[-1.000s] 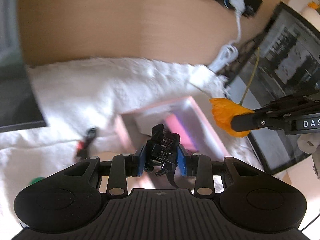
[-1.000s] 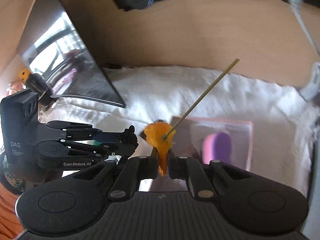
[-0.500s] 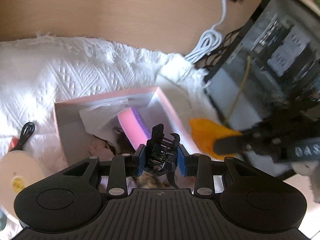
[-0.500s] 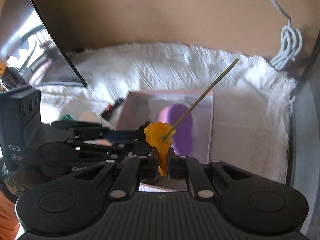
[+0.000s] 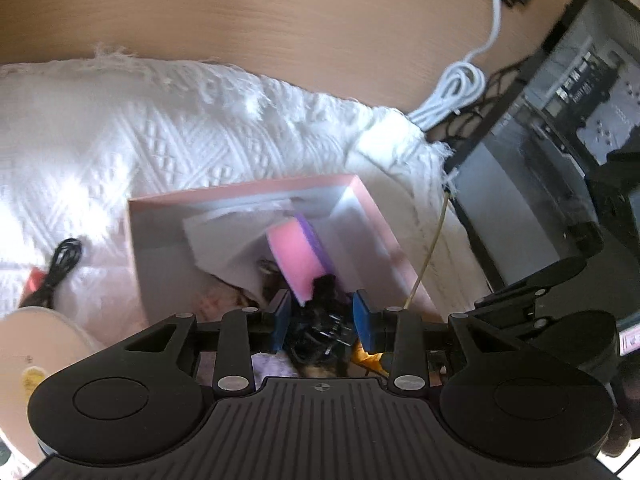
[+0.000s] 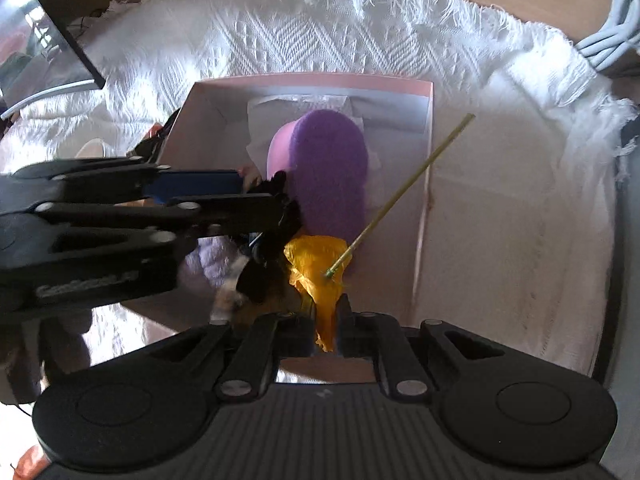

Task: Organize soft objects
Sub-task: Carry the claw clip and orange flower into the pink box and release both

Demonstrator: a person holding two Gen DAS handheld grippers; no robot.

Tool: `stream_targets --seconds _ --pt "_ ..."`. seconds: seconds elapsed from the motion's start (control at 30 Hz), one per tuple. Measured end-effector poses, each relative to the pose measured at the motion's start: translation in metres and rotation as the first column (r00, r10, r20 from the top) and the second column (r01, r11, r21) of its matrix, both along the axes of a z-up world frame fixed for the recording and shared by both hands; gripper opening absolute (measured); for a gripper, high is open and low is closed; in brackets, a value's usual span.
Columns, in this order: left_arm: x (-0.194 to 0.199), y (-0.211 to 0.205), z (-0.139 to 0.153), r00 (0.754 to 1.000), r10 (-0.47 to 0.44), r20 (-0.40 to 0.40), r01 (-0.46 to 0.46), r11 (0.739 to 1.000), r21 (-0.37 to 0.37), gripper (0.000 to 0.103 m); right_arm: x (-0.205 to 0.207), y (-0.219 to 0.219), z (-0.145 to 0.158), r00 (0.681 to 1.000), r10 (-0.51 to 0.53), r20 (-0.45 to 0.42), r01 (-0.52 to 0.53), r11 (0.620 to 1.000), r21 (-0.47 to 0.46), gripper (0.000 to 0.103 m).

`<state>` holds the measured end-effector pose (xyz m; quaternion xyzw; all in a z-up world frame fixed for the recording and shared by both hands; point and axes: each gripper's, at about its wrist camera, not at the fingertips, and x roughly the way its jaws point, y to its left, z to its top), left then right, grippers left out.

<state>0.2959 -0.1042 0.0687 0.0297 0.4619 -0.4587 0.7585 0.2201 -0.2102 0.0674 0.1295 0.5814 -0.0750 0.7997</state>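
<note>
A pink box [image 5: 256,194] [image 6: 312,80] sits on a white woven cloth [image 5: 120,132] [image 6: 320,24]. In it lie a pink and purple sponge [image 5: 298,264] [image 6: 328,172] and white paper. My left gripper [image 5: 323,314] is shut on a black hair claw clip [image 5: 320,328] low inside the box; it shows in the right wrist view [image 6: 276,216] too. My right gripper [image 6: 325,312] is shut on an orange fabric flower [image 6: 320,268] with a thin green stem [image 6: 404,192], held down in the box beside the clip.
A black monitor [image 5: 560,128] stands right of the box. A white coiled cable [image 5: 456,88] lies on the wooden desk [image 5: 280,20]. A black cord [image 5: 60,264] and a round white lid [image 5: 36,364] lie left of the box. A dark screen [image 6: 44,28] shows at far left.
Both grippers have moved down into the pink box, and the clip and the orange flower have come close together near the sponge.
</note>
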Motion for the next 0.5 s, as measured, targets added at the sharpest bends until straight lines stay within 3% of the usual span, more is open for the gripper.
stream_targets --seconds 0.13,0.3,0.5 --pt "0.003 0.012 0.005 1.0 0.021 0.004 -0.021 0.999 -0.031 0.038 -0.003 -0.01 0.014 0.996 -0.025 0.088 0.016 0.995 0.101 0.025" --pt "0.003 0.023 0.006 0.999 0.045 0.014 -0.045 0.998 -0.035 0.037 -0.01 -0.018 0.033 0.981 -0.041 0.192 0.021 0.994 0.106 0.027" --pt "-0.001 0.026 0.004 0.999 0.033 0.001 -0.033 0.999 -0.042 0.037 0.004 -0.012 0.01 0.991 -0.02 0.133 0.022 1.0 -0.01 0.027"
